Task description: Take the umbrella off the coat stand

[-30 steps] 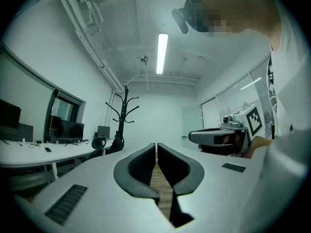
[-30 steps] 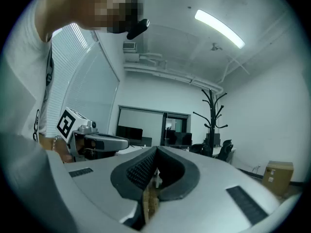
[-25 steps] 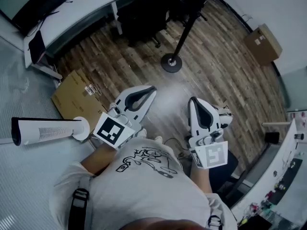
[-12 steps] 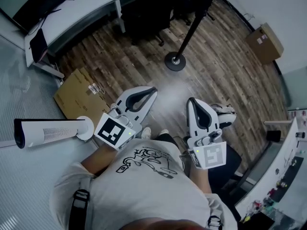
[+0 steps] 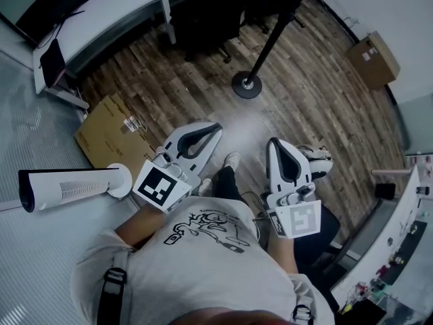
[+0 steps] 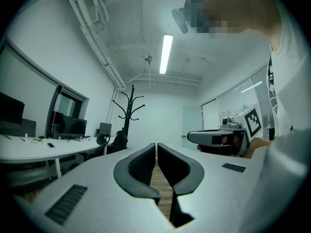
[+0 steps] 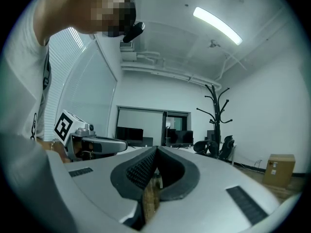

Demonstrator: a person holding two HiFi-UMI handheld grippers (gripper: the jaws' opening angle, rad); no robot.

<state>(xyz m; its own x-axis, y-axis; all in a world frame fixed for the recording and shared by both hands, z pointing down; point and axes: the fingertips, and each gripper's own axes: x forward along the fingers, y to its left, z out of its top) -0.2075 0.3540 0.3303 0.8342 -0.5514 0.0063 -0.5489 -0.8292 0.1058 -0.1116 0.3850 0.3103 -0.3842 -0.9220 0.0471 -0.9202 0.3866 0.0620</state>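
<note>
The black coat stand (image 5: 247, 84) rises from its round base on the wood floor ahead of me, and dark things hang at its top. I cannot pick out the umbrella. The stand also shows far off as a bare branching pole in the left gripper view (image 6: 129, 113) and in the right gripper view (image 7: 215, 111). My left gripper (image 5: 215, 126) and right gripper (image 5: 272, 143) are held side by side at chest height, well short of the stand. Both are shut with nothing between the jaws, as their own views confirm for the left gripper (image 6: 156, 145) and the right gripper (image 7: 155, 150).
A long white desk (image 5: 115, 13) with dark office chairs (image 5: 203, 20) runs along the far left. A flattened cardboard box (image 5: 111, 133) and a white tower fan (image 5: 67, 185) are at my left. A closed carton (image 5: 371, 59) stands by the right wall.
A dark-trousered leg and white shoe have stepped forward between the grippers. The floor and stand have shifted slightly in view; both grippers stay shut and hardly move.
</note>
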